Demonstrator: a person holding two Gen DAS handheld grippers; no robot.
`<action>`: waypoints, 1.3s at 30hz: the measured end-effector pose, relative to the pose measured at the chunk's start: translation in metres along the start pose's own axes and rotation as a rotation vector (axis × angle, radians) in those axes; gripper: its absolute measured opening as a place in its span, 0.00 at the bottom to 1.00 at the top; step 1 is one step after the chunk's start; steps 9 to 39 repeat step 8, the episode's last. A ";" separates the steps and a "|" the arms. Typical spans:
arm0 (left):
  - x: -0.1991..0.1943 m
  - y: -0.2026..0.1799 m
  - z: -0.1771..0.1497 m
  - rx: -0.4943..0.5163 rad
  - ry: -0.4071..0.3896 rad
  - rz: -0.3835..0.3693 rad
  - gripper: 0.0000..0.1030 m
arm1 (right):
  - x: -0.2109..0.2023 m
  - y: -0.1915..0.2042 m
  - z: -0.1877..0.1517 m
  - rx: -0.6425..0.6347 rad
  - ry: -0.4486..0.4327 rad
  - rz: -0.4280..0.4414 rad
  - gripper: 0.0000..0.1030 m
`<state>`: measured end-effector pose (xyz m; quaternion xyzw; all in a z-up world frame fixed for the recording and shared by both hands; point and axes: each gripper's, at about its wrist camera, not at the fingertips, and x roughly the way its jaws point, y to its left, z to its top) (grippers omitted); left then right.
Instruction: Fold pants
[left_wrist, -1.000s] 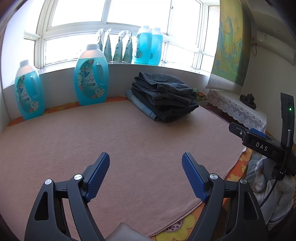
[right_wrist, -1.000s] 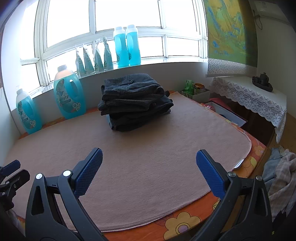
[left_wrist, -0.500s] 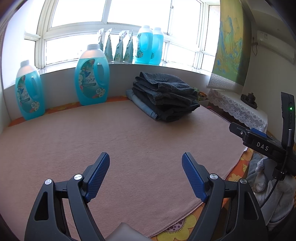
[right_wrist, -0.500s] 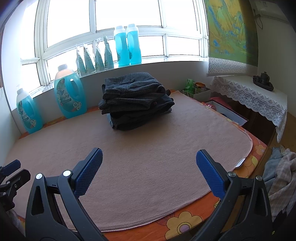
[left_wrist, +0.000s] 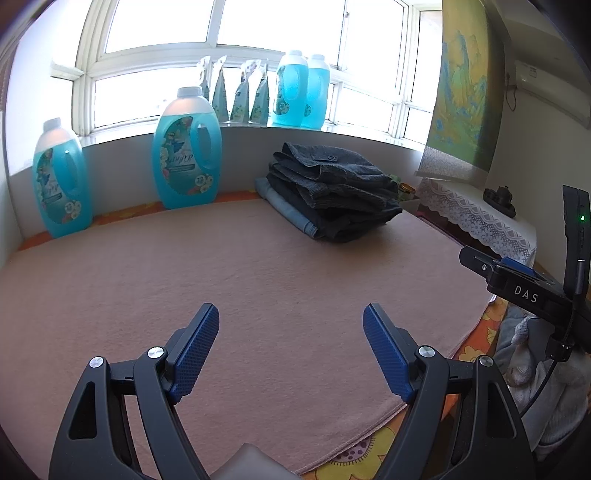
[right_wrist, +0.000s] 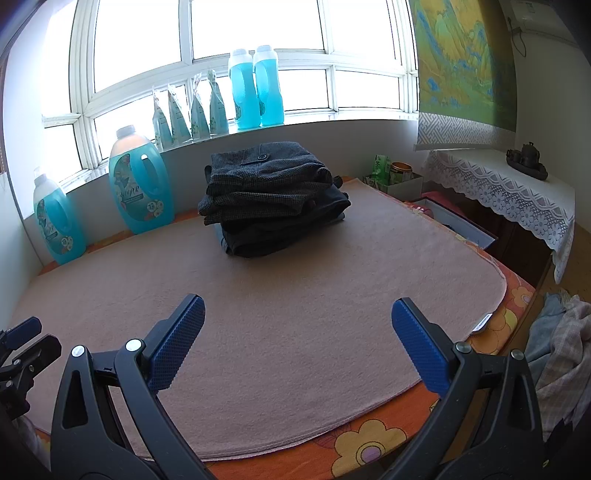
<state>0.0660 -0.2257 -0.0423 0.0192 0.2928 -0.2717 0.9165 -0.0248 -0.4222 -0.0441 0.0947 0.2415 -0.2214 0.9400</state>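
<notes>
A stack of folded dark pants sits at the far side of a pinkish-brown blanket, below the window sill. A lighter blue denim pair lies at the bottom of the stack. My left gripper hovers open over the blanket's near edge, nothing between its blue pads. My right gripper is also open and empty, well short of the stack. The right gripper's body shows at the right edge of the left wrist view.
Two big blue detergent bottles stand on the surface at the back left; more bottles and pouches line the sill. A lace-covered side table is at right. Loose clothes lie heaped off the right edge.
</notes>
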 end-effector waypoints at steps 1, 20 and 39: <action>0.000 0.000 0.000 0.000 -0.001 0.001 0.78 | 0.000 -0.001 0.000 0.001 0.001 -0.001 1.00; 0.000 0.000 -0.001 0.001 -0.010 -0.007 0.78 | 0.002 0.002 -0.004 0.001 0.005 0.000 1.00; 0.000 0.000 -0.001 0.001 -0.010 -0.007 0.78 | 0.002 0.002 -0.004 0.001 0.005 0.000 1.00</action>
